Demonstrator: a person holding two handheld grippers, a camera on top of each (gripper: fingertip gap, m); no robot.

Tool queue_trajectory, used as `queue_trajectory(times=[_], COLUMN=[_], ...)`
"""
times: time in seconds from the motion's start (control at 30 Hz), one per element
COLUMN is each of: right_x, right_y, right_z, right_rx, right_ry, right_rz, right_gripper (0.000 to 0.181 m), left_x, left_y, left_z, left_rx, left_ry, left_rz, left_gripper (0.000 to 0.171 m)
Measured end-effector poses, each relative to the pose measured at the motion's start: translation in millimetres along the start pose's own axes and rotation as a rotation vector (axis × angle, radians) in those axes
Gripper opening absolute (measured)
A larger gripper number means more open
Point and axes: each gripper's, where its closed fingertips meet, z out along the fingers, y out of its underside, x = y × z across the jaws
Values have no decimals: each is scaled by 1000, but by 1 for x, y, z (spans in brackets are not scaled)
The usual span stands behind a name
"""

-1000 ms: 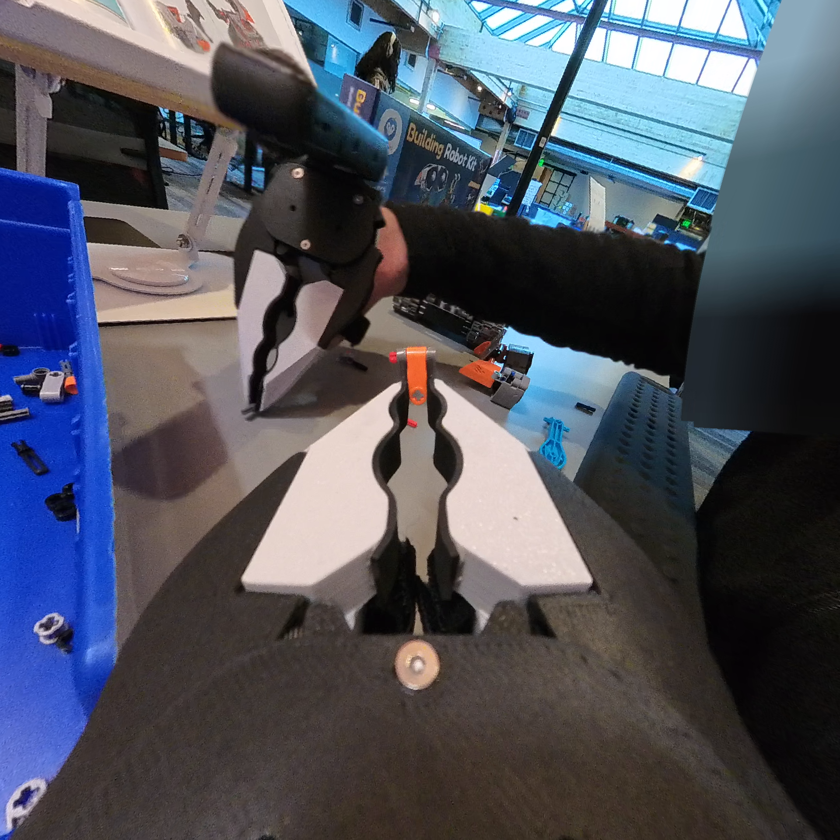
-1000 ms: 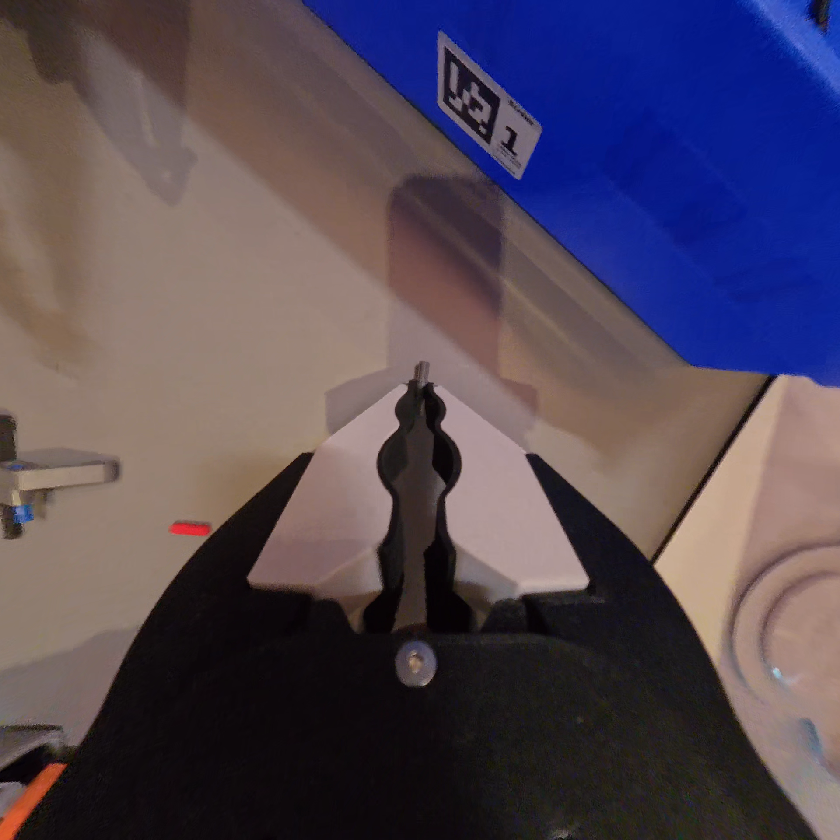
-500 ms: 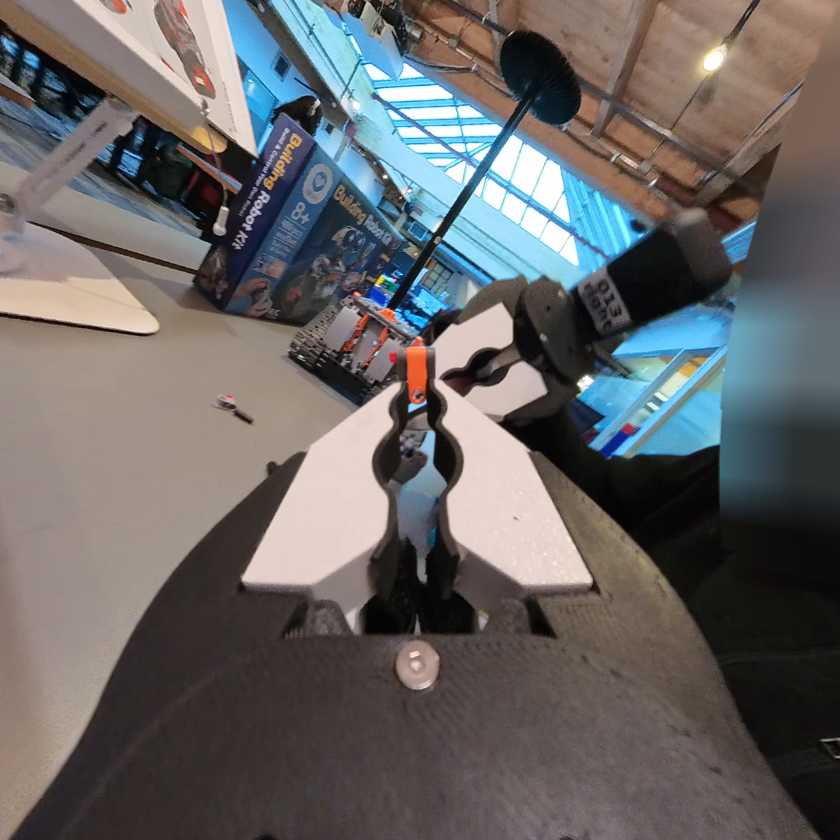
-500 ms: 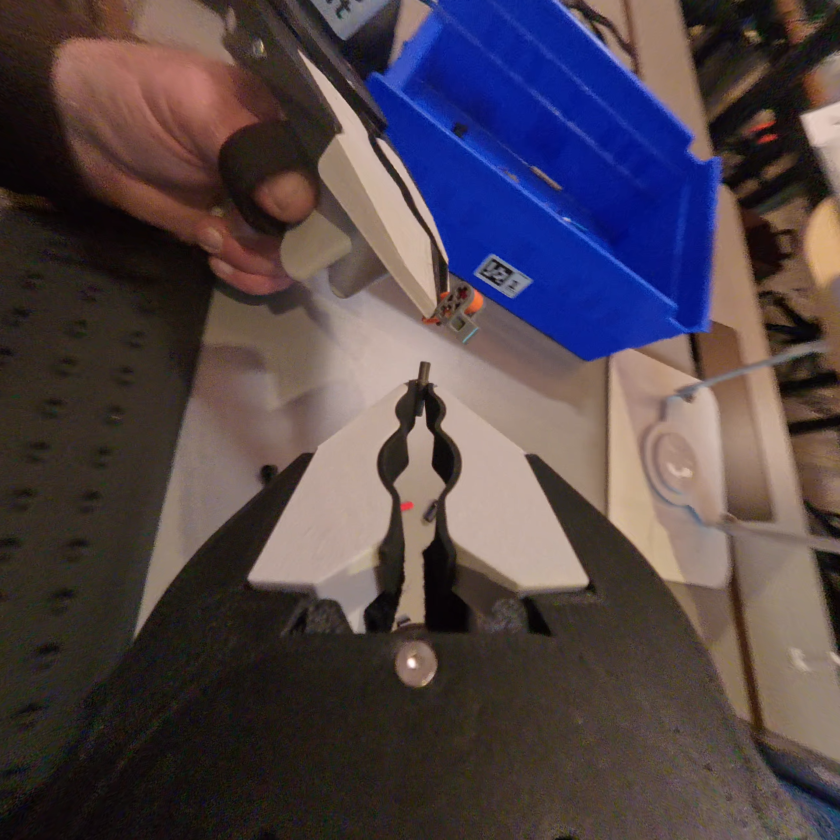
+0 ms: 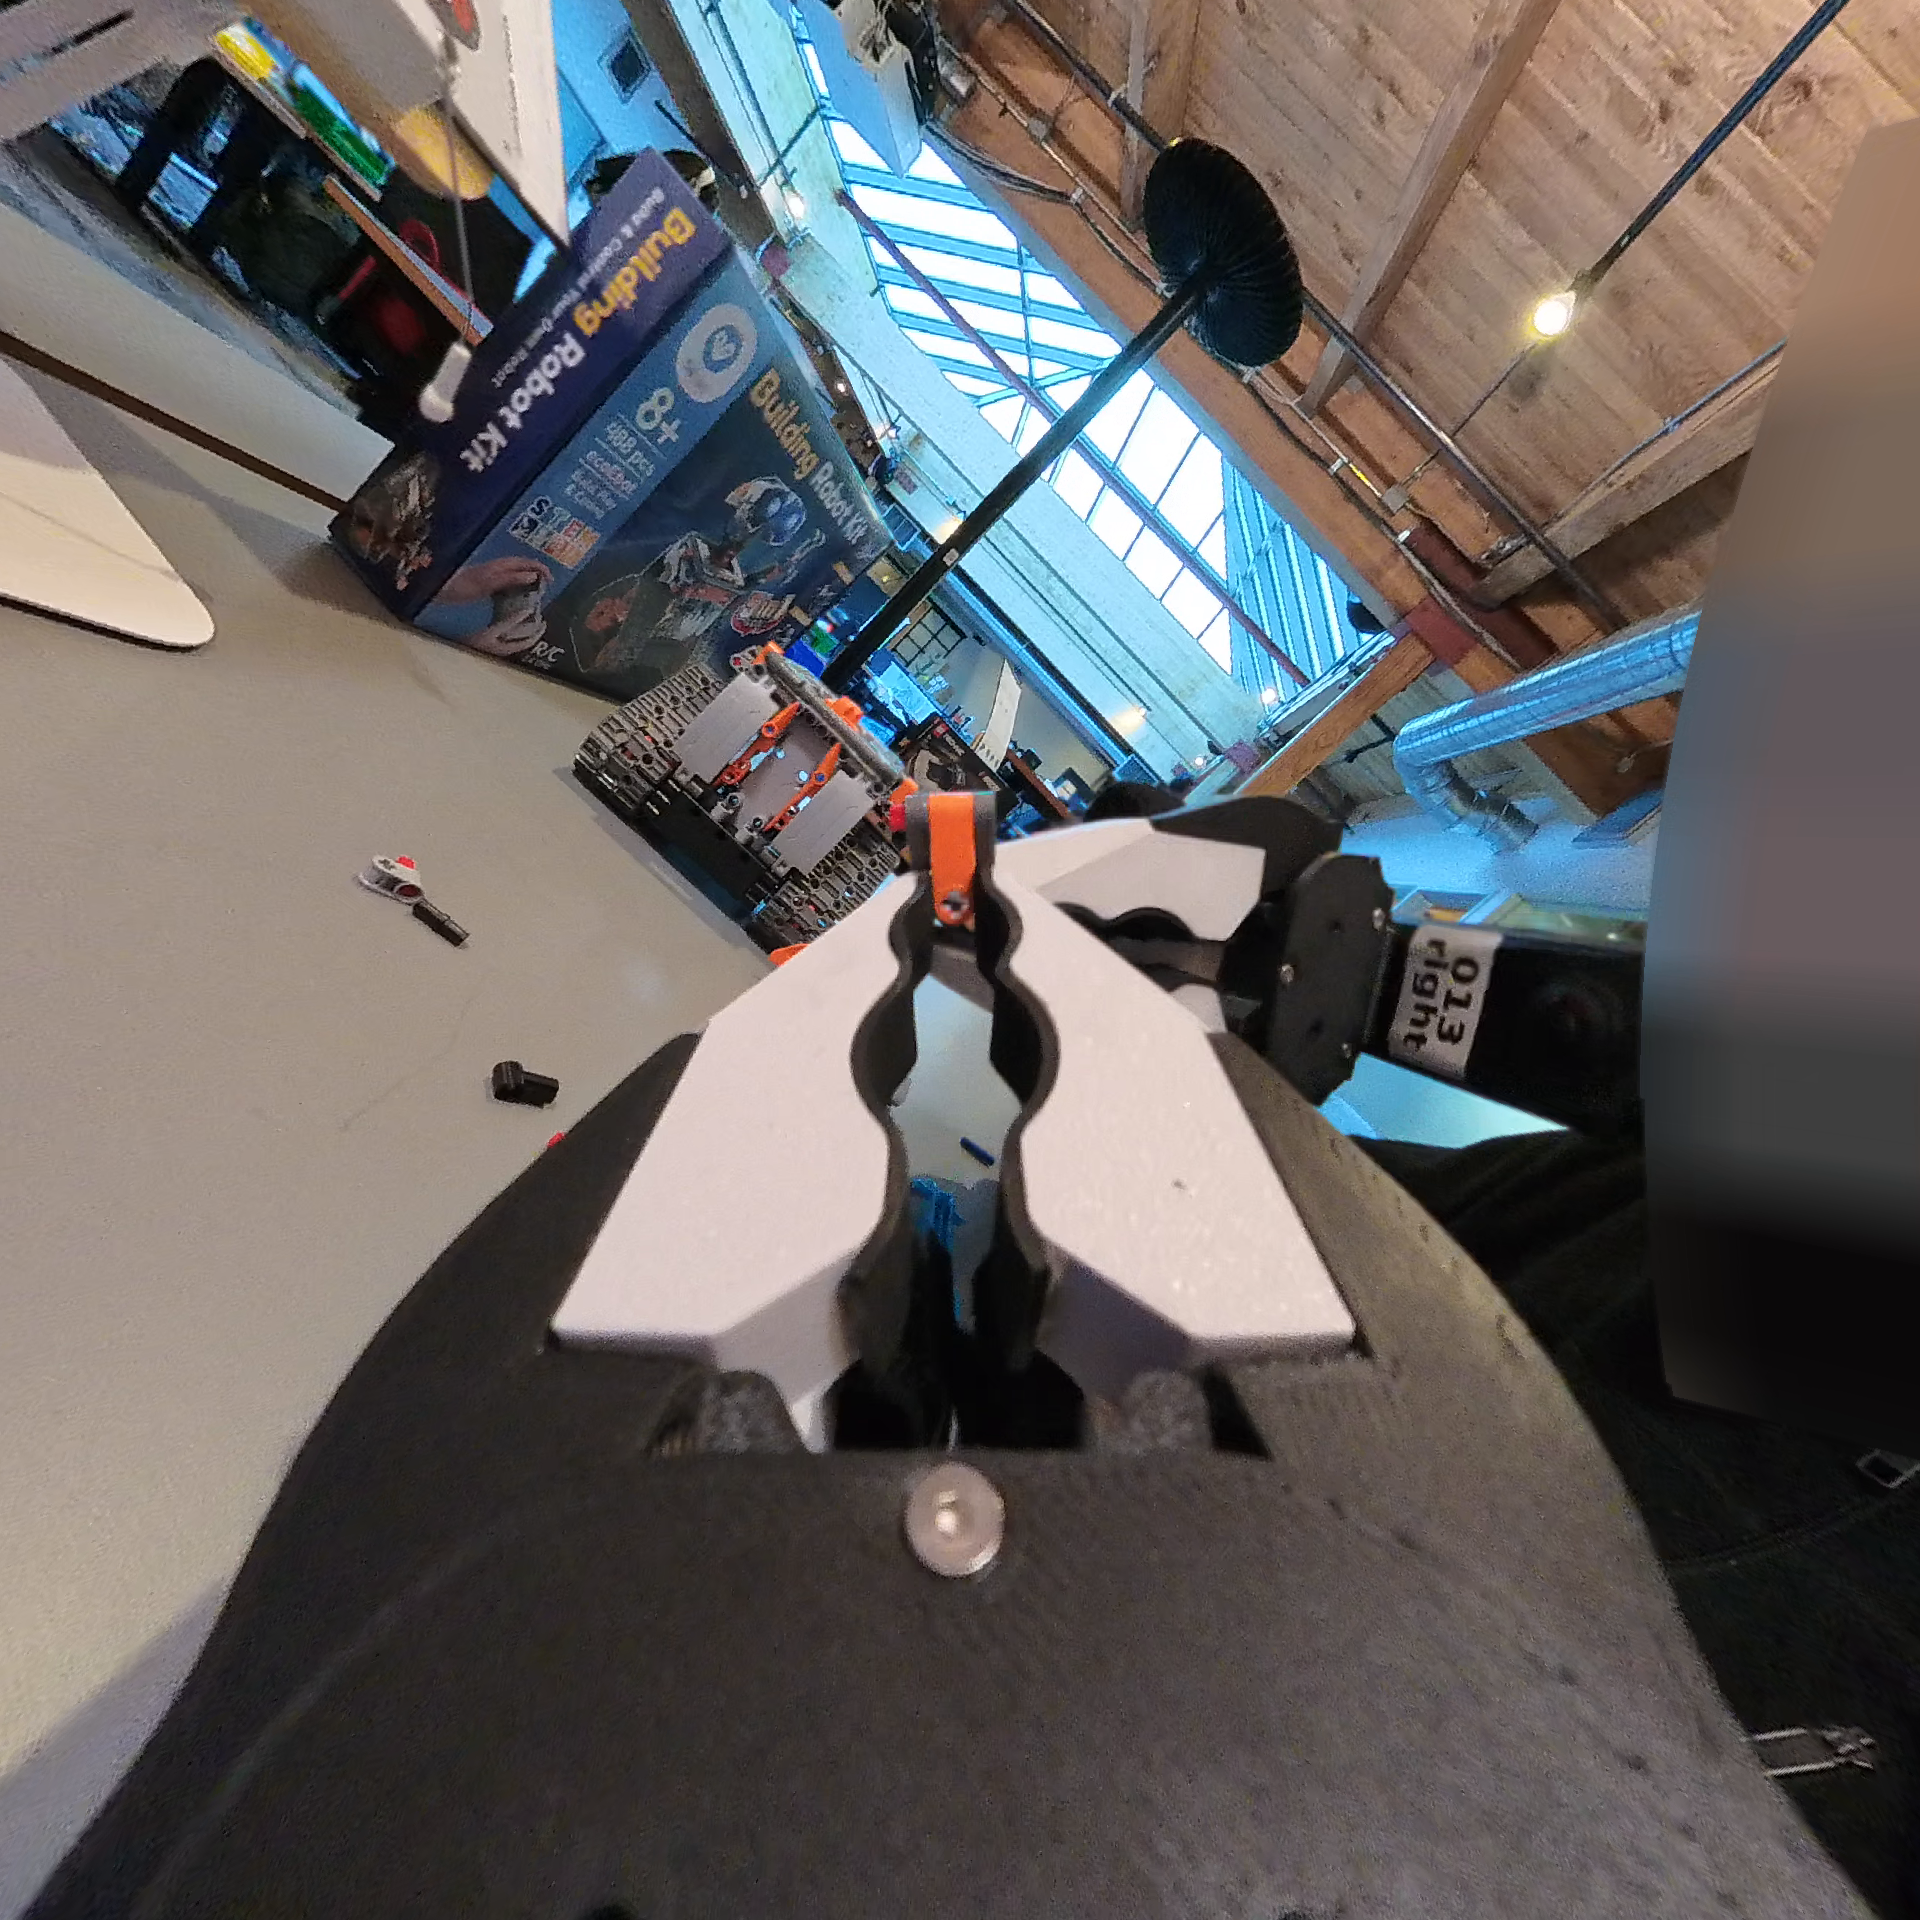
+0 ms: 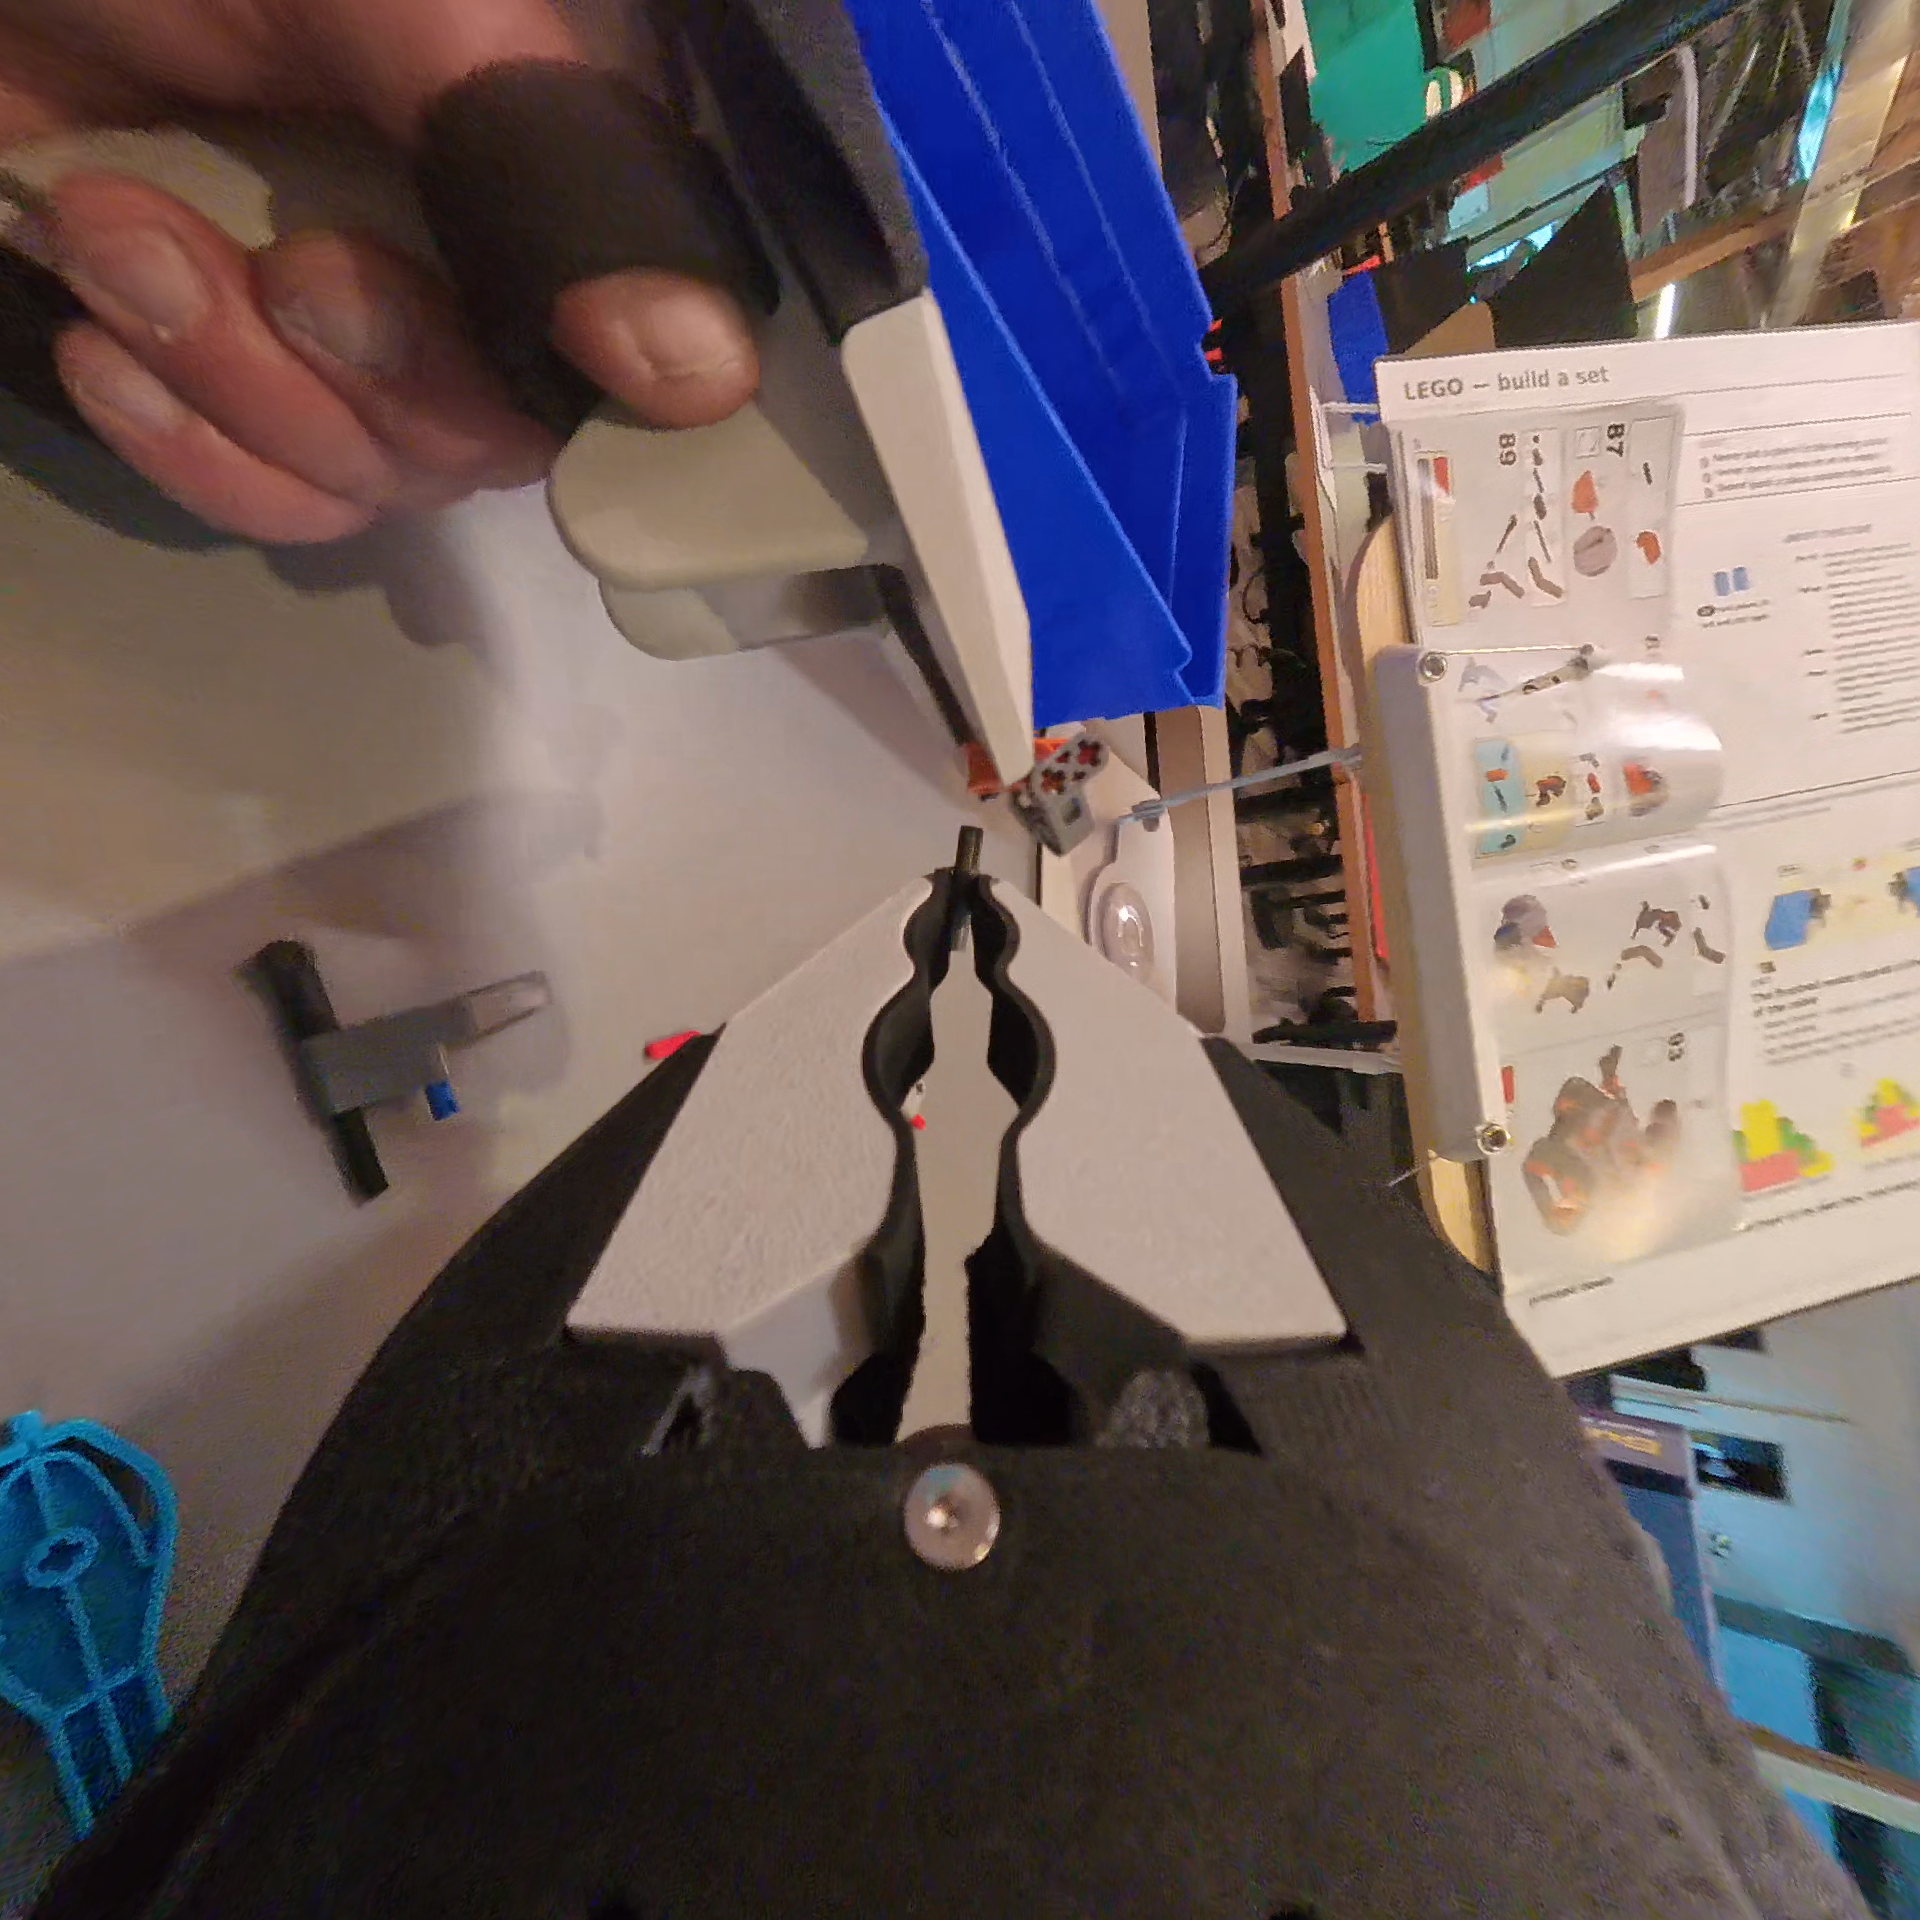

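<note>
The fingers of the left gripper [image 5: 951, 873] are pinched together on one small orange-and-grey brick piece [image 5: 951, 847], held up off the table [image 5: 208, 987]. The right gripper [image 6: 964, 883] has its fingers nearly closed too, nipping one thin black pin [image 6: 968, 854] that pokes out past the tips. The two grippers meet tip to tip, the pin just beside the piece without touching it. One hand [image 6: 312, 312] wraps the left gripper's handle.

On the grey table lie two loose bits near each other, a white-and-red connector with a black pin [image 5: 410, 894] and one short black peg [image 5: 523, 1084]. One tracked model [image 5: 743, 790] stands toward the far edge, with one printed box [image 5: 623, 447] behind it. One blue bin [image 6: 1060, 364] sits behind the left gripper, one grey axle assembly [image 6: 364, 1049] lies on the table, and one instruction sheet [image 6: 1683, 810] stands on a holder.
</note>
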Motion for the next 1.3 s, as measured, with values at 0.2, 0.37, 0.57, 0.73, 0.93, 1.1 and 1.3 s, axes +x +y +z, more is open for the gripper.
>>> queue_trajectory(times=[0.2,0.37,0.57,0.73,0.93,1.1,1.3], right_x=[0,1,0,-3,-13,-27,-39], right_y=[0,2,3,5,14,25,30], right_z=[1,1,3,2,-1,2,4], right_rx=[-15,-24,-47,-49,4,59,112], right_ry=[33,47,60,12,-203,-429,-628], right_rz=[-35,-41,-78,-55,108,266,428], right_gripper=[0,0,0,0,0,0,0], left_x=[-9,-13,-15,-16,-21,-31,-38], left_y=[1,3,4,7,20,34,45], left_z=[2,3,4,5,10,11,11], left_rx=[1,-5,-7,-36,-156,-289,-348], left_ry=[-31,-41,-53,-83,-143,-179,-125], left_rz=[-8,-17,-18,33,133,144,28], left_gripper=[5,5,5,5,5,5,5])
